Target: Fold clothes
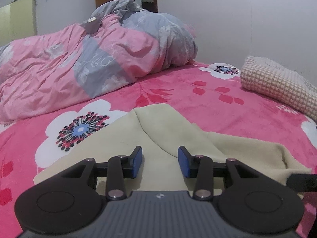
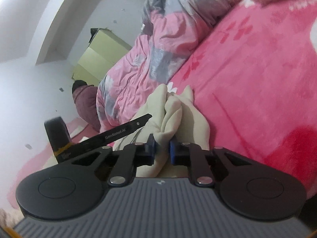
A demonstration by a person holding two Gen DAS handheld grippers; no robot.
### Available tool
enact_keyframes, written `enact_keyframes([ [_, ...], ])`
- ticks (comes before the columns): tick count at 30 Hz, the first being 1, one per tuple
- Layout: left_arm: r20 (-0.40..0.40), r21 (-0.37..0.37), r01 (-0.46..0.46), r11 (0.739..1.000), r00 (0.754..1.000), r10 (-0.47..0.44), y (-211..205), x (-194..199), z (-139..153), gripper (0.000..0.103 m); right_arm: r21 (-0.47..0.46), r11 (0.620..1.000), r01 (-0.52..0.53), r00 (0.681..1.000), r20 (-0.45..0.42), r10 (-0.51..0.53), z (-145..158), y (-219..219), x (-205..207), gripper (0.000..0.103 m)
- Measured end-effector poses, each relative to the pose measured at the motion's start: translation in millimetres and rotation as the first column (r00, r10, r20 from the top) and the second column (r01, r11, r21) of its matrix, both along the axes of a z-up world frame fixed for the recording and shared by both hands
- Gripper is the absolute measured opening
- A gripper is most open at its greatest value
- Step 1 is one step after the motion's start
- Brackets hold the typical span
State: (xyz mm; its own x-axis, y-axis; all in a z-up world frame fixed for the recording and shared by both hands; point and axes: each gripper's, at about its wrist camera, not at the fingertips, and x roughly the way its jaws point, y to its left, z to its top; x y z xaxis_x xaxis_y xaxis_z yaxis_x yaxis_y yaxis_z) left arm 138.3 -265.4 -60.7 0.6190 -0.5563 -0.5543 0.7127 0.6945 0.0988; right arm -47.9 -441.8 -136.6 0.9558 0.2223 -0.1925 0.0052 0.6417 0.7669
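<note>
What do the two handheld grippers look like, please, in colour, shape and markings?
The left gripper and right gripper look alike: black linkage arms with silver pivot pins, round black discs on either side, a ribbed grey body with a small logo, and blue pads on the fingertips. No hands or sleeves show.

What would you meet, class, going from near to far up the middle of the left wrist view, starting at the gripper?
left gripper with its jaws apart → beige garment lying flat → pink floral blanket → crumpled pink and grey duvet → white wall.
</note>
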Motion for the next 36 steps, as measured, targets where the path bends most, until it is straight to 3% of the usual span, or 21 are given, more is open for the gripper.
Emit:
enact_keyframes([
  [11,0.007,0.007,0.033,0.999,0.999,-0.033,-5.5,-10.2,-1.4,0.041,-0.015,1.000,-0.021,1.000,0.014,0.021,3.2,-1.7,-17.3,0.010],
  [18,0.011,0.011,0.040,0.999,0.999,-0.040,-7.9,-12.6,-3.1,0.042,-0.004,1.000,-0.013,1.000,0.001,0.013,-10.5,-4.0,-18.7,0.010],
  [23,0.009,0.009,0.039,0.999,0.999,-0.039,-5.8,-11.2,-3.8,0.042,0.080,0.996,-0.028,1.000,-0.009,0.029,-17.9,-15.7,-24.5,0.014],
  [25,0.004,0.004,0.038,0.999,0.999,-0.038,-5.3,-9.8,-4.2,0.042,0.069,0.998,-0.003,1.000,-0.009,0.004,-12.5,-21.3,-37.0,0.022],
  [30,0.002,-0.002,0.038,0.999,0.999,-0.038,-4.9,-9.1,-5.0,0.042,-0.116,0.986,0.123,0.992,0.032,-0.120,22.1,-27.6,-68.1,0.022],
  [33,0.001,-0.005,0.038,0.999,0.999,-0.038,-4.2,-8.6,-5.1,0.042,-0.312,0.948,0.070,0.995,0.088,-0.044,46.9,3.1,-56.6,0.022],
  [36,0.007,-0.004,0.040,0.999,0.999,-0.040,0.3,-13.1,-3.8,0.042,-0.504,0.863,-0.023,0.993,0.091,0.080,58.4,45.1,-33.1,0.022],
])
